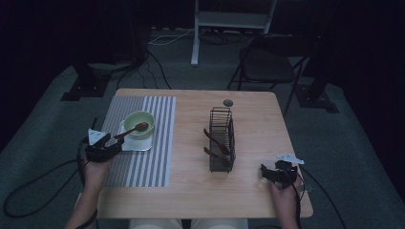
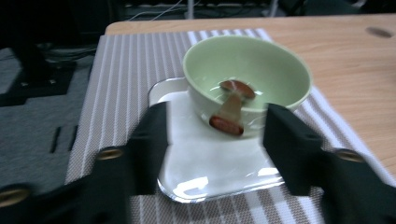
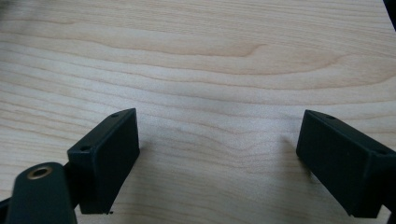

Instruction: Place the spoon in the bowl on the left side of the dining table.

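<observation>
left gripper (image 2: 217, 135): jaws standing moderately apart, nothing pressed between them; the handle end of the spoon (image 2: 229, 109) sits in the gap ahead, clear of both jaws as far as can be told.

spoon: wooden, reddish-brown, bowl end down inside the green bowl (image 2: 247, 70), handle leaning over the rim at 6 o'clock toward the jaws. judged light, stiff, not fragile; the smooth finish may slip a little. best hold: across the flat handle near its free end, which stands clear of the rim.

green bowl: looks glazed ceramic, so likely fairly heavy, hard, slick and breakable; sits on a small white tray (image 2: 205, 172). a tug on the spoon could rock it.

white tray: glossy, resting on the striped mat (image 2: 121, 65).

right gripper (image 3: 217, 163): jaws wide, holding nothing, low over the bare bench (image 3: 210, 56).

seen from the high view: left gripper (image 1: 113, 144) just at 8 o'clock of the green bowl (image 1: 139, 124); wire rack (image 1: 221, 140) mid-bench with more spoons in it; right gripper (image 1: 265, 172) at 4 o'clock of the rack.
</observation>
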`<control>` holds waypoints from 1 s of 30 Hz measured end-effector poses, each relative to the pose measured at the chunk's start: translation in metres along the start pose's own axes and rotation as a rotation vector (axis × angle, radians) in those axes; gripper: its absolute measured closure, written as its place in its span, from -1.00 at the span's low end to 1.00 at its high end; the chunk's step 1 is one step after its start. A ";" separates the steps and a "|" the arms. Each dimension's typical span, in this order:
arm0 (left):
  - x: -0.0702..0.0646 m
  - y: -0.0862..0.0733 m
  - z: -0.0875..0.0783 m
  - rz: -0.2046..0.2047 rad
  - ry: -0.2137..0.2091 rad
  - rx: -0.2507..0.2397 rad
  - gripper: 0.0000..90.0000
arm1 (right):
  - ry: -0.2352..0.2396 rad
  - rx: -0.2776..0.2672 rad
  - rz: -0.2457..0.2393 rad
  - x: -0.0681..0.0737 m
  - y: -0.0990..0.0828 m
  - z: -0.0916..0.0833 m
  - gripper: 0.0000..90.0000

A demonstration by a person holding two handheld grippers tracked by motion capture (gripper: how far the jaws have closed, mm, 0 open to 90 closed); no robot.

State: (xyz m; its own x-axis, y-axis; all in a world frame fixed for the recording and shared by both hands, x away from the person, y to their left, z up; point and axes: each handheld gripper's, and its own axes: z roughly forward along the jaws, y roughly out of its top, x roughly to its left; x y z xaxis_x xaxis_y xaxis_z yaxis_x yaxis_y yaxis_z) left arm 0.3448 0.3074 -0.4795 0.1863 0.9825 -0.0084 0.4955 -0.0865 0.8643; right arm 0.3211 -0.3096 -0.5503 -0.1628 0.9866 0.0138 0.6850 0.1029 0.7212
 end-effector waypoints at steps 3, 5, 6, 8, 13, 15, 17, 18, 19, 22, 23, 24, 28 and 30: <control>0.001 -0.004 -0.003 -0.019 0.005 0.002 -0.38 | 0.000 0.000 0.000 0.000 0.000 0.000 -0.72; 0.002 -0.005 -0.005 -0.046 0.001 -0.011 -0.52 | 0.000 0.000 0.000 0.000 0.000 0.000 -0.72; 0.003 -0.006 -0.006 -0.052 -0.006 -0.005 -0.63 | 0.000 0.000 0.000 0.000 0.000 0.000 -0.72; 0.002 -0.008 -0.006 -0.045 -0.023 0.016 -0.71 | 0.000 0.000 0.000 0.000 0.000 0.000 -0.72; 0.002 -0.015 -0.010 -0.040 -0.040 0.025 -0.85 | 0.000 0.000 0.000 0.000 0.000 0.000 -0.72; 0.003 -0.019 -0.011 -0.040 -0.043 0.034 -0.99 | 0.000 0.000 0.000 0.000 0.000 0.000 -0.72; 0.004 -0.024 -0.012 -0.049 -0.049 0.045 -0.99 | 0.000 0.000 0.000 0.000 0.000 0.000 -0.72; 0.004 -0.026 -0.014 -0.044 -0.047 0.044 -0.99 | 0.000 0.000 0.000 0.000 0.000 0.000 -0.72; 0.005 -0.029 -0.015 -0.045 -0.050 0.042 -0.99 | 0.000 0.000 0.000 0.000 0.000 0.000 -0.72; 0.005 -0.036 -0.021 -0.022 -0.031 0.010 -0.99 | 0.000 0.000 0.001 0.000 0.000 0.000 -0.72; 0.005 -0.037 -0.024 -0.014 -0.021 0.003 -0.99 | 0.000 0.000 0.001 0.000 0.000 0.000 -0.72; 0.005 -0.039 -0.026 -0.016 -0.024 -0.003 -0.99 | 0.000 0.001 0.000 0.000 0.000 0.000 -0.72; 0.006 -0.046 -0.034 -0.006 -0.008 -0.031 -0.99 | 0.000 0.001 0.001 0.000 0.000 0.000 -0.72; 0.005 -0.050 -0.038 0.010 0.005 -0.037 -0.99 | 0.000 0.001 0.001 0.000 0.000 0.000 -0.72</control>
State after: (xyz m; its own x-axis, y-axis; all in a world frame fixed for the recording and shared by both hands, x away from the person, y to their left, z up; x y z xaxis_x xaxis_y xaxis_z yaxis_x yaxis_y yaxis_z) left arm 0.2893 0.3229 -0.5035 0.1865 0.9825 0.0032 0.4614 -0.0904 0.8826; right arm 0.3210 -0.3094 -0.5503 -0.1617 0.9867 0.0147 0.6858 0.1016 0.7207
